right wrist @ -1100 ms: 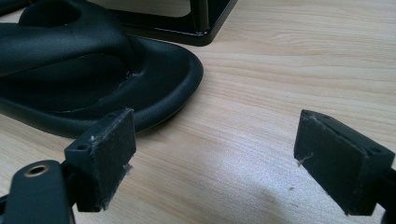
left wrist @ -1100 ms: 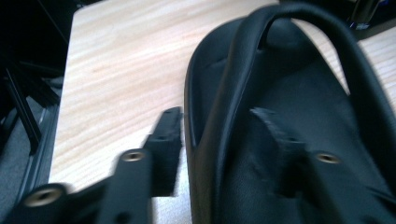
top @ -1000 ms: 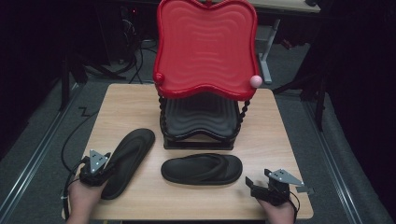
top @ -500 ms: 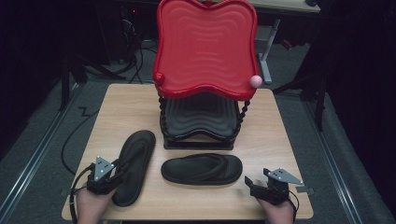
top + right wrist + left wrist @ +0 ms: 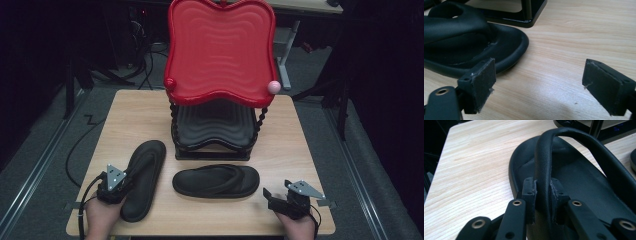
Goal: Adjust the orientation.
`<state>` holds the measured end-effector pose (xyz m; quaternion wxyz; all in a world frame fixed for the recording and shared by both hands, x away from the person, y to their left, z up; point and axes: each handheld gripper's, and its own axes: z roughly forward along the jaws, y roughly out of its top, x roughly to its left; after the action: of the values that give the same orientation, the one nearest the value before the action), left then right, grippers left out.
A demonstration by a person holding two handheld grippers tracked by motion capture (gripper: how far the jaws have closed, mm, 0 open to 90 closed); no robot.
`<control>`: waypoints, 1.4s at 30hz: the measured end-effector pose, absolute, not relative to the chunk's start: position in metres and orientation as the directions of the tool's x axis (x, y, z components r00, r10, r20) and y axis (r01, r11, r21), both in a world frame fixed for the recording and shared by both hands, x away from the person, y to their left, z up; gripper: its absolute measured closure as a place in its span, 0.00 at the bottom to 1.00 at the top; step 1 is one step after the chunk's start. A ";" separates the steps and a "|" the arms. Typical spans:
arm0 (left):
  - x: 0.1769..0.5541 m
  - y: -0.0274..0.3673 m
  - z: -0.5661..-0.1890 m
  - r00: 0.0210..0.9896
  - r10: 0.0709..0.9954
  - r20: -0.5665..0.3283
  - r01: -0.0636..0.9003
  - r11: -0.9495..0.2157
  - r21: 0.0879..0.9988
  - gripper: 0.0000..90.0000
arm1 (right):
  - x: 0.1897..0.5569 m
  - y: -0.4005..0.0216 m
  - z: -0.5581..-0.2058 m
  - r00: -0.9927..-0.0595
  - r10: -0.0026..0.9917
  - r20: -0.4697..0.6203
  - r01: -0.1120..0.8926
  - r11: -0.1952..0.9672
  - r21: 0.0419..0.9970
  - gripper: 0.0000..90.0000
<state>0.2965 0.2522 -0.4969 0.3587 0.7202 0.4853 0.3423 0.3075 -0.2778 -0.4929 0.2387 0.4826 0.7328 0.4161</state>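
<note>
- The left hand-held gripper (image 5: 119, 184) sat at the near left corner of the desk (image 5: 310, 150), and its jaws, which had just been closing, were clamped on the strap (image 5: 544, 170) of the left flip-flop (image 5: 142, 177).
- In the left gripper view the two pads (image 5: 529, 195) pressed the strap from both sides, low down near where it met the sole.
- That flip-flop lay flat on the desk, slanted, with its far end pointing toward the black lower tray (image 5: 212, 127) of the two-tier rack (image 5: 220, 45).
- The right hand-held gripper (image 5: 275, 199) rested at the near right corner with its jaws wide apart and nothing between them.
- The second flip-flop (image 5: 216, 181) lay crosswise in front of the rack, just beside the right hand-held gripper but not touched by it.
- Risk, as I judged it: the grip was on a soft, rounded strap, so the strap could slide through the pads once the sole's weight hung from it.
- Held by one strap only, the sole would likely swing and tilt; it could knock the second flip-flop or catch the twisted post (image 5: 260, 125) of the rack.
- The red upper tray (image 5: 220, 50) overhung the lower one, so a lift carried too high could strike its front lip.
- If the strap stretched, the shoe might drag along the desk instead of rising cleanly.
</note>
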 end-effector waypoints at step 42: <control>0.208 0.191 -0.456 0.365 0.923 0.124 0.147 -0.189 0.971 0.88 | 0.281 -0.151 -0.453 -0.670 0.742 0.022 0.250 0.198 0.948 0.28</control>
<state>0.2081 0.1908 -0.4565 0.4927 0.6632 0.4034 0.3933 0.2808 -0.1505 -0.4530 0.2291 0.3357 0.7393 0.5369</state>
